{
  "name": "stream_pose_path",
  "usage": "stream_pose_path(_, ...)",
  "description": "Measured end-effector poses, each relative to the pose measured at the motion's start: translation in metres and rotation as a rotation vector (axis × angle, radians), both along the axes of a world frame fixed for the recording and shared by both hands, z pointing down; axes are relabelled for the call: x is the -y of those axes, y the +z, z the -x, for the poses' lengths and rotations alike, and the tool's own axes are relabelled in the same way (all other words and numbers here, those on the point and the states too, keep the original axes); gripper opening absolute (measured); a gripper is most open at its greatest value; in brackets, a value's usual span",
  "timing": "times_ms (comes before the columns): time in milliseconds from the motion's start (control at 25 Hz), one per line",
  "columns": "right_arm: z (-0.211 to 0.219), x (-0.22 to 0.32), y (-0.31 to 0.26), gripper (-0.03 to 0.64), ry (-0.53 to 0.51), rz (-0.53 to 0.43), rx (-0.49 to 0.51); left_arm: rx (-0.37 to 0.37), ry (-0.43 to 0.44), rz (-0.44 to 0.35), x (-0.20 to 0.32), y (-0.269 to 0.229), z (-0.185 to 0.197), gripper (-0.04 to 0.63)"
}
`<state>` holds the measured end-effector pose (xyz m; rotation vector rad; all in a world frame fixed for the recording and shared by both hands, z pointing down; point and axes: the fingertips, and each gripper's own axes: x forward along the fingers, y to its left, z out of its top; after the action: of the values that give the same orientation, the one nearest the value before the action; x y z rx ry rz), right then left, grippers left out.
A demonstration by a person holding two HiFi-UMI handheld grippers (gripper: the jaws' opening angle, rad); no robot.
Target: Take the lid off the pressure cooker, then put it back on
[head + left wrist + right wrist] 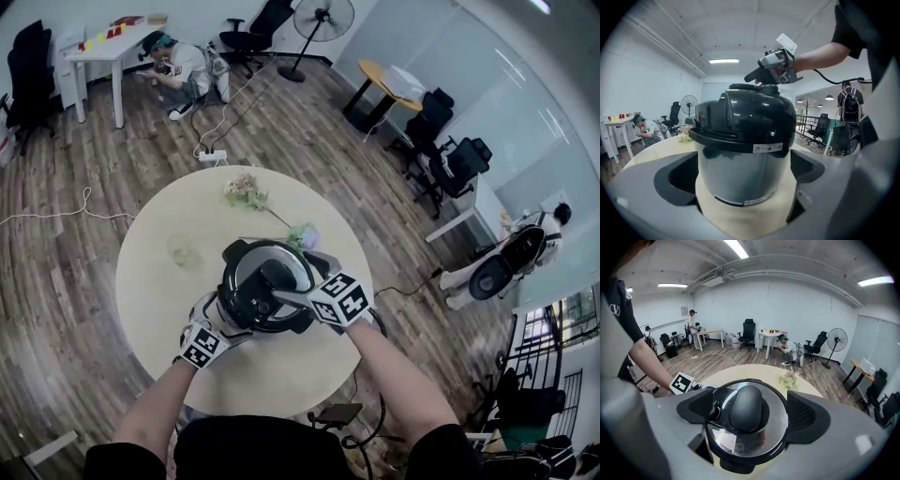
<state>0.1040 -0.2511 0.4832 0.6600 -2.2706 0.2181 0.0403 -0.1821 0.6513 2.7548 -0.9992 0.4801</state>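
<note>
**Pressure cooker flanked by both grippers, lid on**

The pressure cooker [265,286] stands upright on the round, pale table [159,300], towards the edge nearest the person. Its lid [776,427] sits closed on the body. The lid has a mirrored metal top inside a black rim, and a black knob [746,408] at the centre.

The left gripper [745,166] comes in low from the side, pointing almost level at the cooker's grey wall. Its jaws stand wide apart with the body of the pot between them. The dark pads lie close to the wall on either side, and no firm press on it shows. A small white label with red marks [768,148] sits on the black rim facing this gripper.

The right gripper [750,411] reaches over the top and tilts downward. Its jaws are spread wide on either side of the knob, with a clear gap between each pad and the knob, so it holds nothing.

A small bunch of flowers [246,192] lies on the far part of the table, well apart from the cooker.
</note>
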Motion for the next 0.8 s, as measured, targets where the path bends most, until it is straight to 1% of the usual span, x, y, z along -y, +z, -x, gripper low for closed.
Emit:
stream_pose_path(120, 0.005, 0.003, 0.019, 0.482, -0.018, 0.081, -0.052, 0.004, 0.014, -0.005, 0.001, 0.002, -0.004, 0.591)
stream_pose_path(360, 0.013, 0.008, 0.046, 0.428, -0.089, 0.187, -0.166, -0.014, 0.018, -0.02, 0.001, 0.002, -0.006, 0.591)
stream_pose_path(440, 0.016, 0.008, 0.053, 0.365, -0.104, 0.228, -0.209, -0.015, 0.018, -0.022, 0.001, 0.001, -0.006, 0.591)
stream_pose_path(600, 0.021, 0.008, 0.06, 0.32, -0.107, 0.333, -0.276, -0.02, 0.021, -0.023, 0.002, 0.001, -0.005, 0.591)
stream_pose_path(800, 0.021, 0.006, 0.066, 0.321, -0.108, 0.386, -0.381, -0.031, 0.024, -0.029, 0.0, 0.009, -0.007, 0.591)
